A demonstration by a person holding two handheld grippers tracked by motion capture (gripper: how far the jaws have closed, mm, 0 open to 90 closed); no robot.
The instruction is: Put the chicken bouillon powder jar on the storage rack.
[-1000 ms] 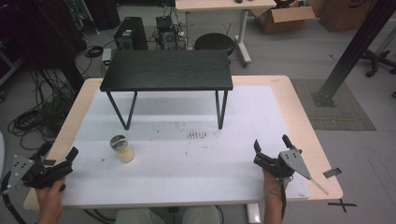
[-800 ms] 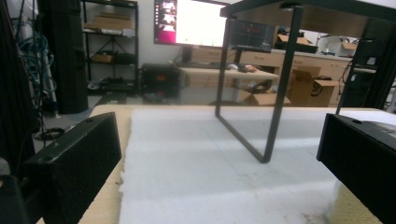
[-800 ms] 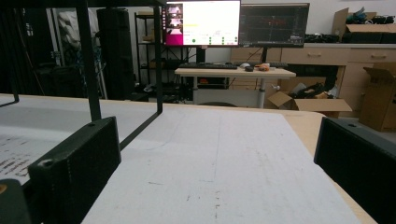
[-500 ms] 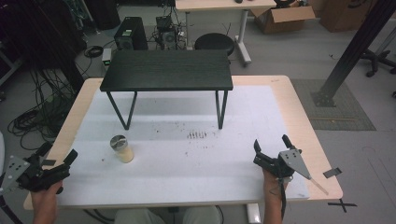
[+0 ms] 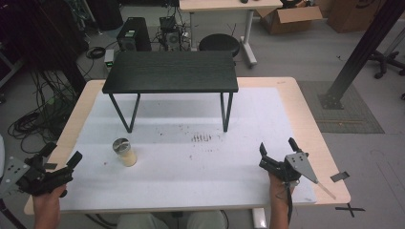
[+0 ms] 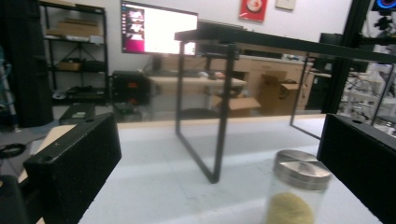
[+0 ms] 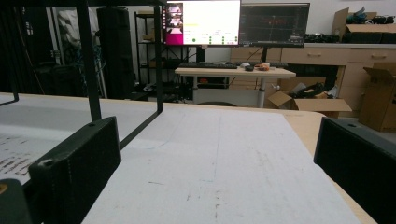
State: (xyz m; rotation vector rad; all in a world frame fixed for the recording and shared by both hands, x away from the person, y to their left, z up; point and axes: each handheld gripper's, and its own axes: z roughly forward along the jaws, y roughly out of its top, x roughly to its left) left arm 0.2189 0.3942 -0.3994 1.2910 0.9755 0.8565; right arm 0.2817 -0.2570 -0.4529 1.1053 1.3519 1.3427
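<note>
High view: the left tool sits at the lower left of the frame, jaws spread, near the jar on the desk; the right tool, lower right, is also released. Left gripper view: the jar stands lower right between the jaws, untouched, yellow powder inside; the black stand rises behind. Right gripper view: bare desk between spread jaws.
</note>
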